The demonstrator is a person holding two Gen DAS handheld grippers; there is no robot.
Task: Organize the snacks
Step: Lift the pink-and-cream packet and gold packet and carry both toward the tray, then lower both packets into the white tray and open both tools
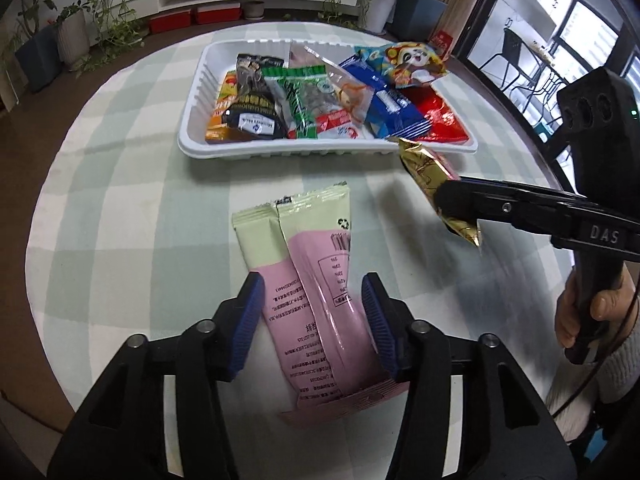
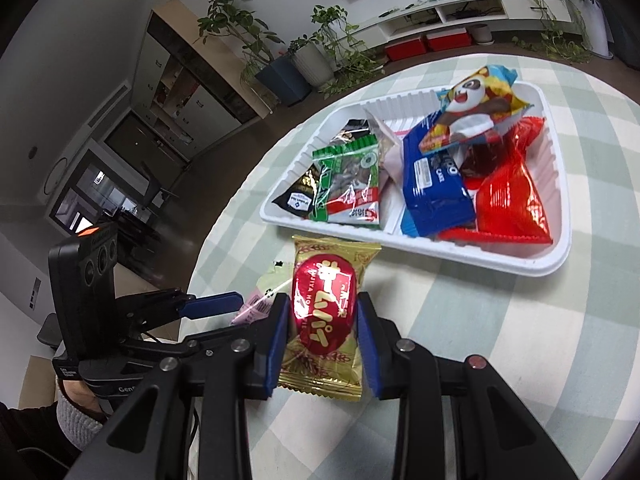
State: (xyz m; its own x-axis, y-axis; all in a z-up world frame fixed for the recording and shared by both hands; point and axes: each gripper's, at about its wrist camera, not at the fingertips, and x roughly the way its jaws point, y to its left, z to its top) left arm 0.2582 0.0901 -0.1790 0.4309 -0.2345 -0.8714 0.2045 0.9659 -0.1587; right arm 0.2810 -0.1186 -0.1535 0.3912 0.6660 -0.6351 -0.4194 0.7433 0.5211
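My left gripper (image 1: 312, 320) straddles the pink snack packet (image 1: 316, 300) on the desk (image 1: 132, 184), jaws apart, while my right gripper (image 2: 322, 340) clamps the gold candy (image 2: 324, 312) near the white tray (image 2: 500, 264).

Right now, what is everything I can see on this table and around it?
Tray: one, white, far side of table, holding mixed snack packets.
Panda packet: one, blue and yellow, on top at the tray's end.
Blue packet: one, in tray beside red packet.
Green packet: one, in tray.
Pink-and-cream packet: one, on tablecloth, between left gripper's fingers.
Gold packet: one, red oval label, clamped in right gripper.
Plants: several, green, on floor.
Left gripper: black, blue pads, open.
Right gripper: same, shut.
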